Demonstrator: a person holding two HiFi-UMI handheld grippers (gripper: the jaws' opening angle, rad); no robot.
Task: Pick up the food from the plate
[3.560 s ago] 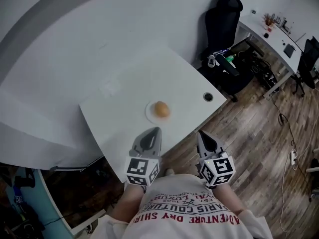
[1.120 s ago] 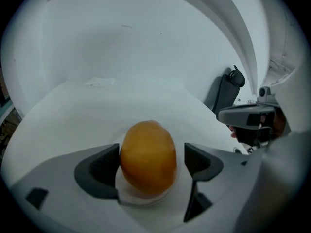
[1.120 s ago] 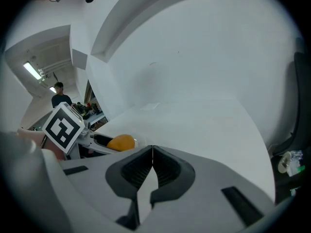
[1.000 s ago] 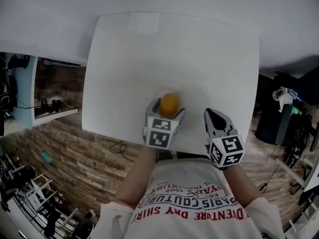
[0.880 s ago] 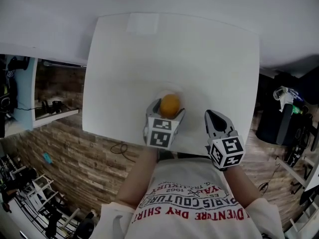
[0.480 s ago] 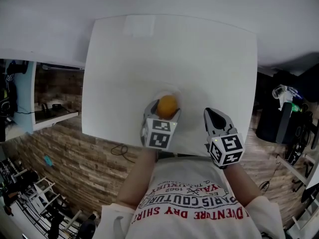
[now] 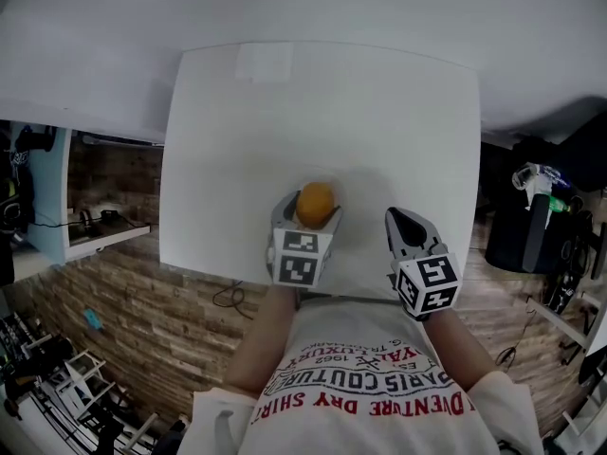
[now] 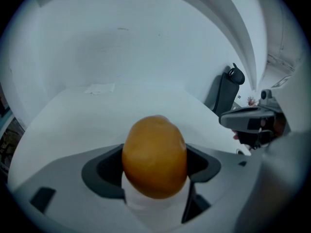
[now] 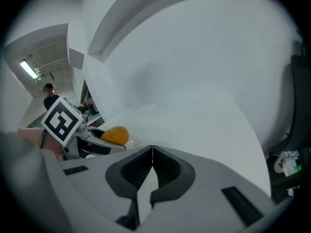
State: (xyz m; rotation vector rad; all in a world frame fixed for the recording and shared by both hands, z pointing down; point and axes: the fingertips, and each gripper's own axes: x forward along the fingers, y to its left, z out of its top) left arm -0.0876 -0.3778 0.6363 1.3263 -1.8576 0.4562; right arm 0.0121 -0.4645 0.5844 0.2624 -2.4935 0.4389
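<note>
At the plate point(image 9: 135, 141), the left gripper point(image 7: 308, 211) has just closed on the food point(image 8: 154, 157).

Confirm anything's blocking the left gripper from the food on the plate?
Nothing visible does. The food sits between the jaws of the left gripper, which have just been closing and touch both its sides at the plate. The right gripper is shut, well aside.

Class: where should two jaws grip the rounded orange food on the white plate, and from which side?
Grip the rounded orange food across its widest middle, coming from the white table's near edge, angled down: its flanks bulge above the shallow white plate.
</note>
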